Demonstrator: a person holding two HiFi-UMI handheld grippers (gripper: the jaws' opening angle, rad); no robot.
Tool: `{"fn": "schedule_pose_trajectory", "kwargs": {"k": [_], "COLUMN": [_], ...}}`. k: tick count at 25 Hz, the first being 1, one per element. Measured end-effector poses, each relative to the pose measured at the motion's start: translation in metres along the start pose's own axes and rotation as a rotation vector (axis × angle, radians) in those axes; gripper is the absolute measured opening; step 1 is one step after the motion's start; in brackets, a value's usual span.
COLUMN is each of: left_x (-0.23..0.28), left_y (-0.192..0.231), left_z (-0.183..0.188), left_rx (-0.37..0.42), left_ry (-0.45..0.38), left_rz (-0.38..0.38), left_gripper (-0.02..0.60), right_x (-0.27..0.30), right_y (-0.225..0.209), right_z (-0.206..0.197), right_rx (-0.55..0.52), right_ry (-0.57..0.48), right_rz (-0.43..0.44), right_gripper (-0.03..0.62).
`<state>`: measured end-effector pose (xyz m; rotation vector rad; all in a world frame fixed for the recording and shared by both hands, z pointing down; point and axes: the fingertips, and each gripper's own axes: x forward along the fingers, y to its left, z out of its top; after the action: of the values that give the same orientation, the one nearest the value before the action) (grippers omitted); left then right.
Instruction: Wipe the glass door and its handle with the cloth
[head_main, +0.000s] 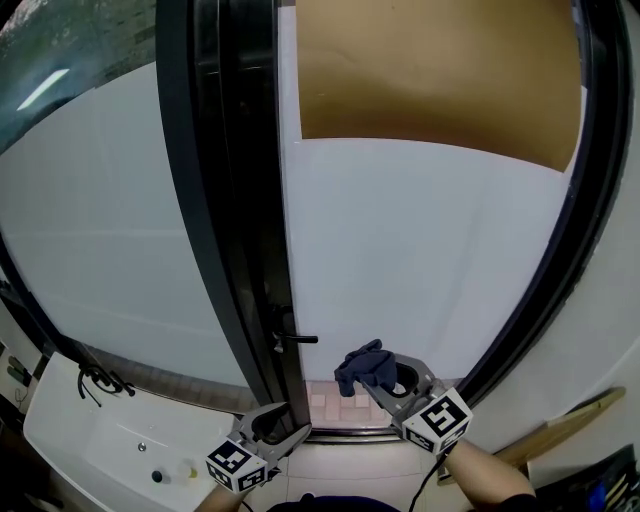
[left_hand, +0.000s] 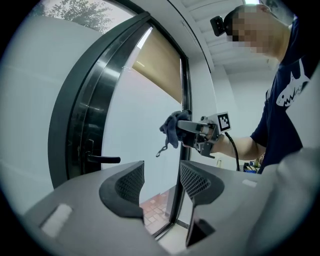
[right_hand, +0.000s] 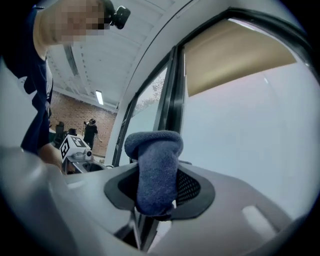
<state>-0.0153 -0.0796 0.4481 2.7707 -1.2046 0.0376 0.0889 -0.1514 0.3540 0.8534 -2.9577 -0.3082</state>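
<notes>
The left tool (left_hand: 160, 186) hangs low, jaws apart and empty. The right tool (right_hand: 159, 190) is clamped on the blue cloth (right_hand: 154, 167), near the glass door (head_main: 420, 250). Best to press it flat, sweep evenly, then wrap the handle (head_main: 297, 340).

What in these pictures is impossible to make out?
- Right gripper view: the cloth covers most of the right tool's grip pads.
- Head view: whether the cloth touches the glass door; from above, the gap is unreadable.
- Head view: the door handle is too small to show dirt.
- Head view: the door's top is cut off by the upper edge.
</notes>
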Motion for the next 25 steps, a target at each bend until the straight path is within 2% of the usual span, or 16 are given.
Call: {"fn": "schedule_pose_trajectory", "kwargs": {"k": [7,14,21,23,25], "left_x": [-0.006,-0.016,-0.03,-0.033,-0.034], "left_y": [0.038,0.074,0.089,0.095,0.098], "left_z": [-0.003,-0.009,-0.012,-0.017,-0.019], "left_rx": [-0.021,-0.049,-0.063,-0.073,-0.078], "left_ry": [0.0,-0.005,-0.008,-0.017,-0.019], "left_rz": [-0.019,-0.011,-0.007,-0.006,-0.01], "left_gripper": [0.222,0.222,0.222,0.222,0.222], "right_x": [0.107,0.203,0.257,0.269,0.278], "right_y": [-0.004,0.002,0.009,0.01,0.007], "right_z": [0.02,0.015,-0.002,-0.006,-0.011], "right_rx": [-0.271,-0.683,-1.077,-1.156,-1.189], "right_ry": [0.06,0.195,0.285,0.304,0.333], "right_rz": [0.086,0.132,0.146,0.134,0.121], "right_gripper": [0.137,0.137,0.137,0.137,0.137]}}
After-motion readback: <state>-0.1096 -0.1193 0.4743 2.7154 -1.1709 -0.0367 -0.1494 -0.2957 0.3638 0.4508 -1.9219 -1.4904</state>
